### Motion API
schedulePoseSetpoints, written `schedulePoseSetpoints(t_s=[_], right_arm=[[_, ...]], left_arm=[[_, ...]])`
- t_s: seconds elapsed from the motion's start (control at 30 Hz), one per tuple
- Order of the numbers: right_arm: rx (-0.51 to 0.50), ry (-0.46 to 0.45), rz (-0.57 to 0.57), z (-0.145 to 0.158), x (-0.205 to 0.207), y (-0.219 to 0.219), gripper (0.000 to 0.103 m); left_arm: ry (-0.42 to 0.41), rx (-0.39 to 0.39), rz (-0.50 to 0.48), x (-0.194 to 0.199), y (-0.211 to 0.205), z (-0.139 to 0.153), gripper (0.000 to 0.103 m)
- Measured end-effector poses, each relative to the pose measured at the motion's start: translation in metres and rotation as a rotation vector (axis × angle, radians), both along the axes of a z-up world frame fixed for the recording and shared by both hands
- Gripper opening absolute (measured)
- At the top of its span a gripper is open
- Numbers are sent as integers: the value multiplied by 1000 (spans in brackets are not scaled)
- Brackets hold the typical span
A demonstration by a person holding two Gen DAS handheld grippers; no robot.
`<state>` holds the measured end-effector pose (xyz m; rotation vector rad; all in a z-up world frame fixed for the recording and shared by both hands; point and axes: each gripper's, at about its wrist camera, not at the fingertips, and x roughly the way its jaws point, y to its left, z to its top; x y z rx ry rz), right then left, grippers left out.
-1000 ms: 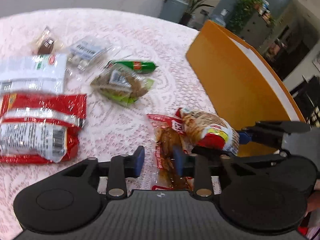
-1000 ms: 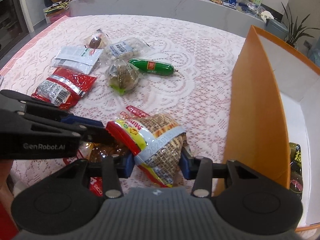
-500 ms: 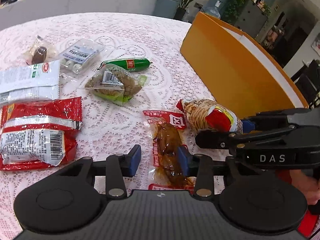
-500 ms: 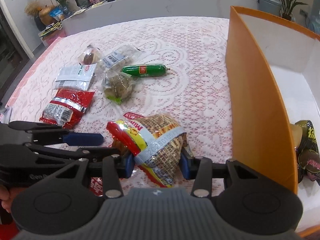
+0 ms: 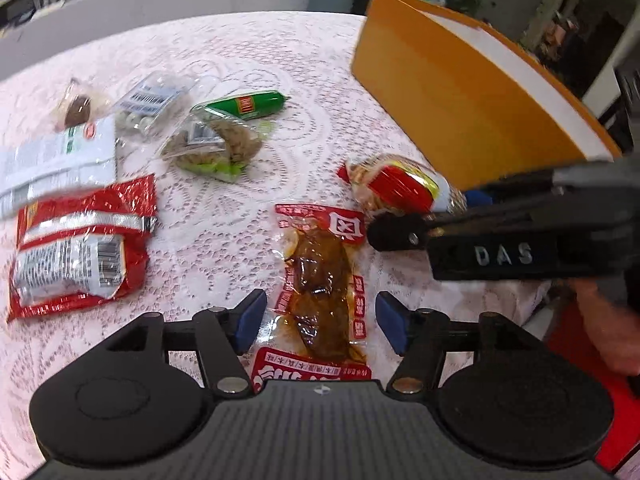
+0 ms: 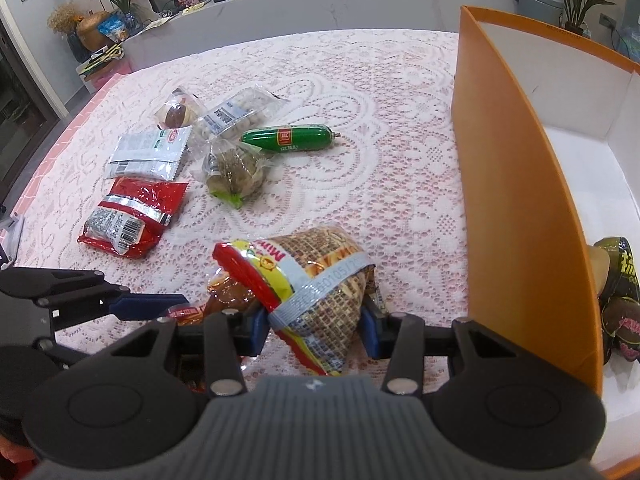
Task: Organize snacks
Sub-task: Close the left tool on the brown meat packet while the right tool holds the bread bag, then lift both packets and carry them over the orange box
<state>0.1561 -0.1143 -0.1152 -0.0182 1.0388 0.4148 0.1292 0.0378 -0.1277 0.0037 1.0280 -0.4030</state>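
My right gripper [image 6: 316,330] is shut on a red, yellow and brown noodle snack bag [image 6: 320,288] and holds it above the lace tablecloth, left of the orange box [image 6: 516,208]. The bag also shows in the left wrist view [image 5: 396,188]. My left gripper [image 5: 320,322] is open, its pads on either side of a clear and red pack of brown braised meat [image 5: 320,280] that lies on the cloth. The left gripper shows at the lower left of the right wrist view [image 6: 132,304].
On the cloth to the left lie a red packet [image 6: 132,220], a white packet [image 6: 150,152], a green sausage [image 6: 290,139], a clear bag of brown snacks [image 6: 234,168], a bag of white balls [image 6: 236,114] and a small brown sweet [image 6: 176,114]. Dark packets [image 6: 618,288] lie inside the box.
My left gripper has opened wider around the meat pack. My right gripper has lifted the noodle bag up and toward the box.
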Motion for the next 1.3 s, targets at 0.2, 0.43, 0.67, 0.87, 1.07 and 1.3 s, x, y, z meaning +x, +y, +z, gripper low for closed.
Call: schedulePoseSetpoints(t_s=[0.2,0.43,0.67,0.87,1.07,1.3], right_arm=[[-12,-5,5,0,0,2,44],[-18,-12,10,0,-1,2,44],[14,-27,-5,5,-3,-2,43],[53,-67,-13,17,-9,-8,42],[121,-95,1,36,-19,-15,42],[170,-135,20,72,-33,-29,41]], left_arm=[[-77,128,-98,-13,-17,-3,71],[-147,210,-149,-26,-33,0,52],[-184,216,-116,-33,-34,5,34],[-185,69,24,-29,-5,29,33],[-200,18,109,-33,9,57,33],[-234,1,124,-36,-2,107,33]])
